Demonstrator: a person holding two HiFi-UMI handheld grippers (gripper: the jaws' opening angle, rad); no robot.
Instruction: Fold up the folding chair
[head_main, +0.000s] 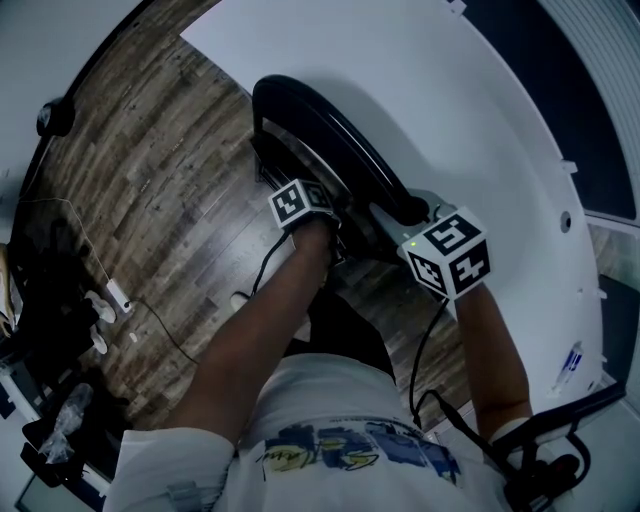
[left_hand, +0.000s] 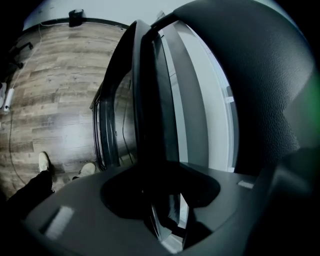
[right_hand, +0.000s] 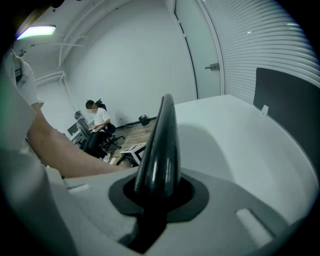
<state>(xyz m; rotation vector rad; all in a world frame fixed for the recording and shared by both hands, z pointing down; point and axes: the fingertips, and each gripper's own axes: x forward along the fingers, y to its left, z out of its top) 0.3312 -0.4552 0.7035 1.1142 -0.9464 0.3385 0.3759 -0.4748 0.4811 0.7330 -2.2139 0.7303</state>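
Right gripper (right_hand: 154, 196): jaws clenched on chair (head_main: 350, 140), at black curved top rail.
Left gripper (left_hand: 169, 217): jaws slack, chair's dark edge between them, sliver of light beside one pad, no pinch.
Grippers close together on same rail, left one at rail's left.
Chair: black, upright on wood floor (head_main: 150, 180), at floor's edge against white surface (head_main: 450, 100).
Seated person (right_hand: 97, 125): far edge of floor, right gripper view.

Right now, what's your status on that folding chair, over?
Right gripper shut on folding chair, at its black tube. Left gripper open, chair edge between its jaws. White surface close beside chair.
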